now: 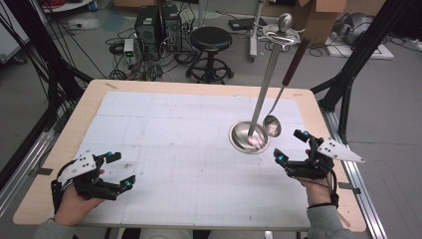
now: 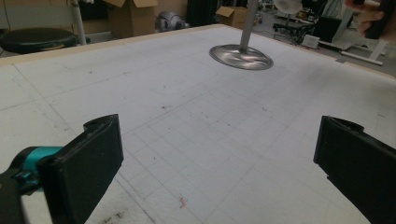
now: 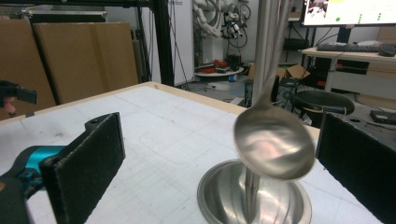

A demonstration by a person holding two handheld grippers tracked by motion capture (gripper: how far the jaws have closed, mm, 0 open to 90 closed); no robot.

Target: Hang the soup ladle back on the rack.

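A steel utensil stand rises from a round base (image 1: 249, 137) on the right half of the table; its pole (image 1: 266, 84) leans up to a hooked top. A ladle hangs from it, dark handle (image 1: 295, 62) above, bowl (image 1: 271, 126) just over the base's right edge. In the right gripper view the ladle bowl (image 3: 273, 147) hangs close between the jaws, above the base (image 3: 254, 198). My right gripper (image 1: 291, 146) stands open just right of the stand. My left gripper (image 1: 121, 170) is open at the front left, far from the stand's base (image 2: 241, 57).
A white gridded mat (image 1: 189, 149) covers the wooden table (image 1: 89, 99). Beyond the far edge stand a black stool (image 1: 211, 40), computer cases (image 1: 158, 22) and cables on the floor. Black frame struts (image 1: 363, 45) flank the table.
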